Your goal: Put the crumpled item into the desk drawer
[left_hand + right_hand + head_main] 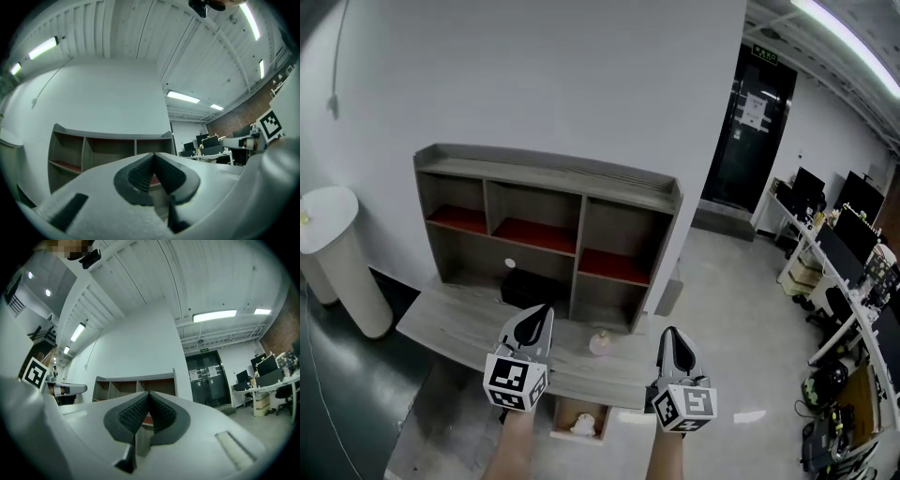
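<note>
White crumpled item (pixel 582 425) lies inside the open drawer (pixel 560 419), under the near edge of the bench (pixel 450 323). Left tool (pixel 540 314) and right tool (pixel 671 335) hover above, both pressed together on nothing. The drop looks done; perhaps only shutting the drawer remains.
</note>
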